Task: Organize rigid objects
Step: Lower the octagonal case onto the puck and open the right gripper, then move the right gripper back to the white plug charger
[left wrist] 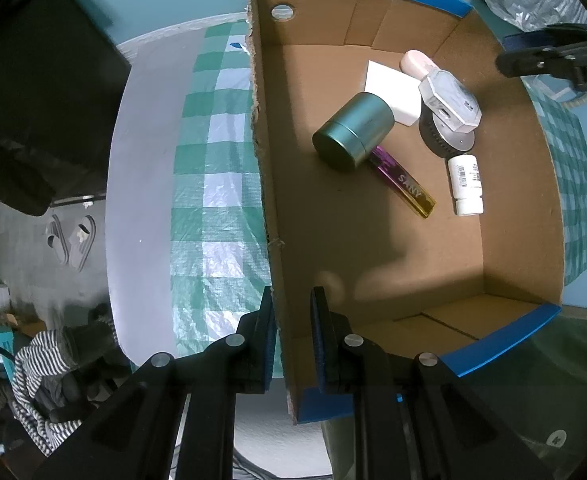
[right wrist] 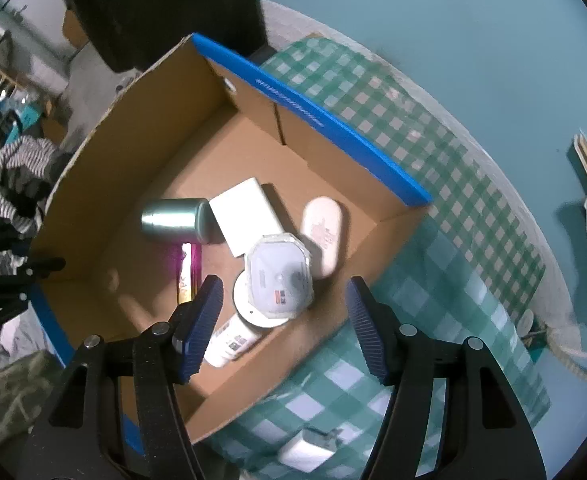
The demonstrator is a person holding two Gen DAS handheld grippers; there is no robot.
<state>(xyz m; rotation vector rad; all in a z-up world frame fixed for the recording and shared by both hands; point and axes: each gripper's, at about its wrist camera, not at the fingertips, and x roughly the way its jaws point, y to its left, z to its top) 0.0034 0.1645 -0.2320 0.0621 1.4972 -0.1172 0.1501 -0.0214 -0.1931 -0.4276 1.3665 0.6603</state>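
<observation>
Right hand-held gripper point(right wrist: 283, 316): released, empty, over cardboard box point(right wrist: 133, 92) | left hand-held gripper point(left wrist: 292, 334): clenched on box wall | next item: white block point(right wrist: 305, 454) on bench outside box, beneath right gripper, far nearer it.

Both views are dim and carry a cool teal cast. Light seems to fall from above: soft, blurred shadows spread across the cardboard box point(left wrist: 505, 200) floor, and a pale sheen glares off the checked cloth point(left wrist: 221, 196) on the worktop. Fisheye bending curves the box walls and darkens the picture corners to black. In the right wrist view the far edges smear, and the dark shape point(right wrist: 165, 8) at the top is perhaps motion-blurred. The green tin point(right wrist: 173, 220) shows a dull highlight.
</observation>
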